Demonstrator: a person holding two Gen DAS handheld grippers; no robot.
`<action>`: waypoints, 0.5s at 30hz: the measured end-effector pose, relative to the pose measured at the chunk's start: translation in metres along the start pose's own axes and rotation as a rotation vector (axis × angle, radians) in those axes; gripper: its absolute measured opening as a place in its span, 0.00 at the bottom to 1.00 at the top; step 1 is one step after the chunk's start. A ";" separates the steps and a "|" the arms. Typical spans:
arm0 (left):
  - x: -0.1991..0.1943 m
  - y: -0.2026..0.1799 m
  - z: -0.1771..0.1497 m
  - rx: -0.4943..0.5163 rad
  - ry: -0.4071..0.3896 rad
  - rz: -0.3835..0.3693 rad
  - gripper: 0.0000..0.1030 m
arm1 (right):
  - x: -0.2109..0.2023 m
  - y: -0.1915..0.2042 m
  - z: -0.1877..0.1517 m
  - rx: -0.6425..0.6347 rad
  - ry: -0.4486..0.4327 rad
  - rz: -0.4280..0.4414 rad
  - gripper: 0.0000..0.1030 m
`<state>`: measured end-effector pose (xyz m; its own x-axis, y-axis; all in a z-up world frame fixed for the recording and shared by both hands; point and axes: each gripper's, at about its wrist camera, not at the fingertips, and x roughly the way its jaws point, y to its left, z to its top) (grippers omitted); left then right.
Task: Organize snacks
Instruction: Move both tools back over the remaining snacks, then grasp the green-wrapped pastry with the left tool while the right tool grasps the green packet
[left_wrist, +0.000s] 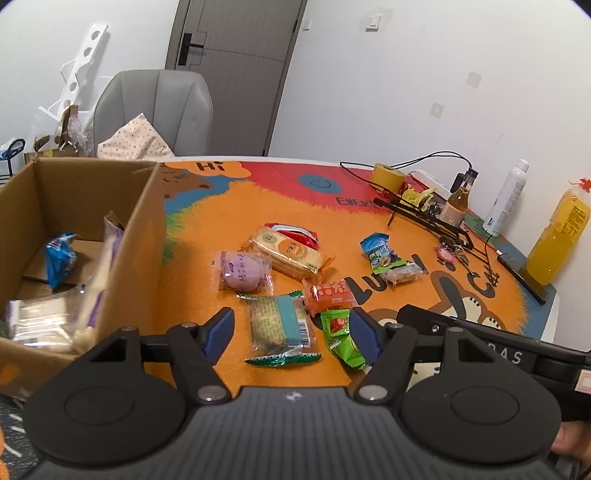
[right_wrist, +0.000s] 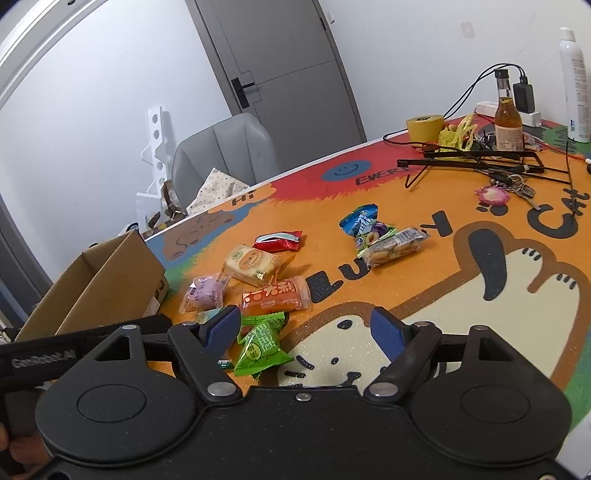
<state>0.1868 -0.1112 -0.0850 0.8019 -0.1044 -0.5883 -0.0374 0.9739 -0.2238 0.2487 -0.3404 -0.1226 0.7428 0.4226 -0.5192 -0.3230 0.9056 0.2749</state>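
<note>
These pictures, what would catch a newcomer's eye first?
Probably the bright orange cartoon tablecloth, strewn mid-table with wrapped snacks: a purple cake, a green packet, an orange packet. At its left edge stands an open cardboard box already holding a blue packet. Black tongs with blue pads frame each view from below.

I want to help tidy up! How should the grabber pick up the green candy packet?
Grip the puffy middle of the green candy packet, coming down from above. It lies flat on the table mat, so its crimped ends are thin and slippery. The right gripper is open with the packet by its left finger, likely closest. Mind the cracker packet beside it.
</note>
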 end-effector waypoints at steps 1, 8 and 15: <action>0.004 0.000 0.000 -0.004 0.004 0.001 0.65 | 0.002 -0.001 0.000 0.003 0.004 0.005 0.76; 0.035 0.003 -0.003 -0.026 0.049 0.022 0.57 | 0.014 -0.005 0.002 0.016 0.032 0.041 0.69; 0.053 0.005 -0.007 -0.031 0.079 0.034 0.54 | 0.026 -0.003 0.001 0.017 0.062 0.076 0.63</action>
<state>0.2251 -0.1129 -0.1225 0.7506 -0.0878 -0.6549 -0.0833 0.9706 -0.2256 0.2698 -0.3317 -0.1359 0.6783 0.4924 -0.5454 -0.3667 0.8700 0.3294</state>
